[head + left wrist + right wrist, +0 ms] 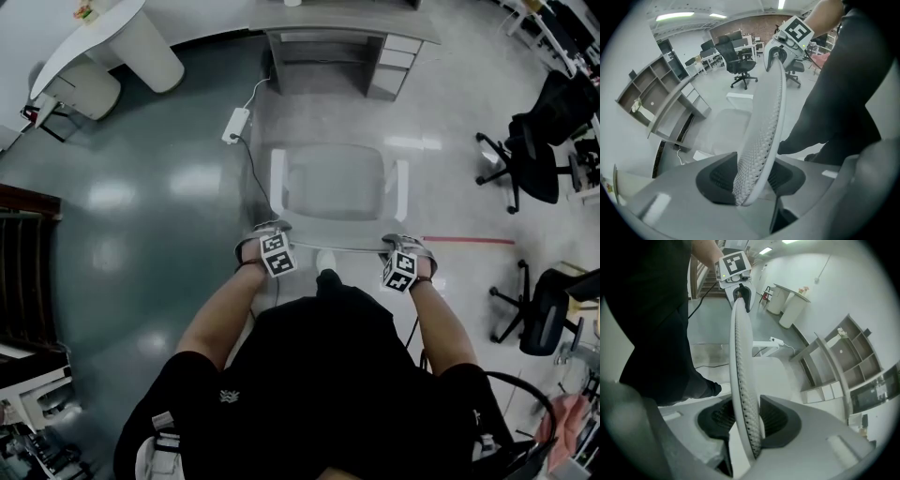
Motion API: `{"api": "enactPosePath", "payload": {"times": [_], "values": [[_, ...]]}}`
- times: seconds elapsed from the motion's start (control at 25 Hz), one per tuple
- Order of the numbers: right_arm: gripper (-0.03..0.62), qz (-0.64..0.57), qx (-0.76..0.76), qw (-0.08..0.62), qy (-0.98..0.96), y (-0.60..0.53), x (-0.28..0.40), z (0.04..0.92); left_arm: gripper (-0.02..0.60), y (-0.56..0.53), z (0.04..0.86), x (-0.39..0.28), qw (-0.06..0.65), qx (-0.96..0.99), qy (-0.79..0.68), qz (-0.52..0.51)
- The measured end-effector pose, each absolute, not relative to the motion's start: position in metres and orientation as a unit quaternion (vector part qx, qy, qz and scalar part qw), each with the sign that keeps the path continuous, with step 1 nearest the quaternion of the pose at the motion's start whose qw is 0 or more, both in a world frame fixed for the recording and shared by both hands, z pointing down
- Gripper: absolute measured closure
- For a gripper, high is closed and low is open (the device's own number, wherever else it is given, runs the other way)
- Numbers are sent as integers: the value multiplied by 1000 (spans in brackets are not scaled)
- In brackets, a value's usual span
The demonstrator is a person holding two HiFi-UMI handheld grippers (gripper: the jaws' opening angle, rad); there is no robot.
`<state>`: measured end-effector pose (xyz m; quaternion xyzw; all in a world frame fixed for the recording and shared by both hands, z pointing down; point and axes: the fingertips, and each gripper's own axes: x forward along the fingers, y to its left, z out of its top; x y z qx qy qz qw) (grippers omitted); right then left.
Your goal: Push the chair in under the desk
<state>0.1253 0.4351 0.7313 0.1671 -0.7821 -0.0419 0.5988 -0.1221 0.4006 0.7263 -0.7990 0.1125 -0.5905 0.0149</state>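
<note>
Chair point(337, 183) back: curved wht perf mesh

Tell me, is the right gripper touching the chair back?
Touching: its own view shows the right gripper closed on the chair back, a pad against each side.

Power strip point(235, 125) on floor; black office chair point(539, 141) right; red floor tape point(469, 240).

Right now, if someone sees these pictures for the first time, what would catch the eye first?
First comes the white chair in the middle of the floor, seen from above, with the left tongs and right tongs closed on the top edge of its backrest. Ahead of it stands the grey desk, and the chair is not yet under it.
</note>
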Motion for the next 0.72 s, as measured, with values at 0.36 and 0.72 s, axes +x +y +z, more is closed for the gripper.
{"api": "enactPosePath", "payload": {"times": [0.36, 0.72], "values": [[457, -76, 177, 584, -789, 342, 140, 732, 396, 308, 728, -108, 2, -790, 128, -600], [457, -84, 176, 583, -789, 258, 143, 732, 394, 228, 729, -107, -9, -782, 127, -610]]}}
